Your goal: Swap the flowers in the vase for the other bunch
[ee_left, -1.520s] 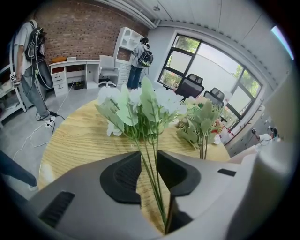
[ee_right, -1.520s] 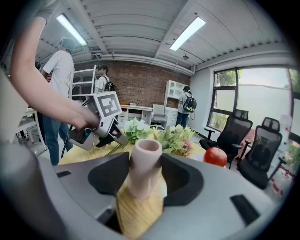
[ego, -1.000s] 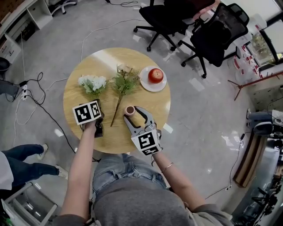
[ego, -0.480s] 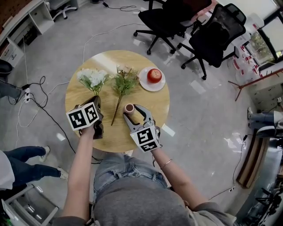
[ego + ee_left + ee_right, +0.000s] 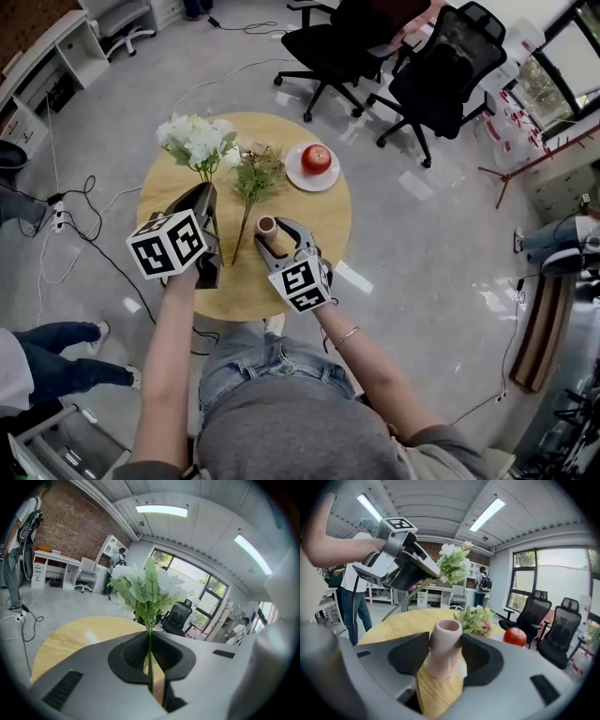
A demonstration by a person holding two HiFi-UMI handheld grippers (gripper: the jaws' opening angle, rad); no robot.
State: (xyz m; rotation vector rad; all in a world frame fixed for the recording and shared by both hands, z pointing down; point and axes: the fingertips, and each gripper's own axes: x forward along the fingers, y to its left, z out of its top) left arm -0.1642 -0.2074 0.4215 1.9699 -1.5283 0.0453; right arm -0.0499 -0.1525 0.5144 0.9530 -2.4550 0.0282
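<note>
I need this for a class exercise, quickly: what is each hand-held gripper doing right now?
Left hand-held gripper: closed, holding the white flowers by their stems.
Right hand-held gripper: closed on the pink vase.

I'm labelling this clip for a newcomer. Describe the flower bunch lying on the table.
On the round wooden table, look beside the white plate with the apple. The green bunch lies flat there, small pale blooms among leaves, unlike the white bunch held in the left gripper.
</note>
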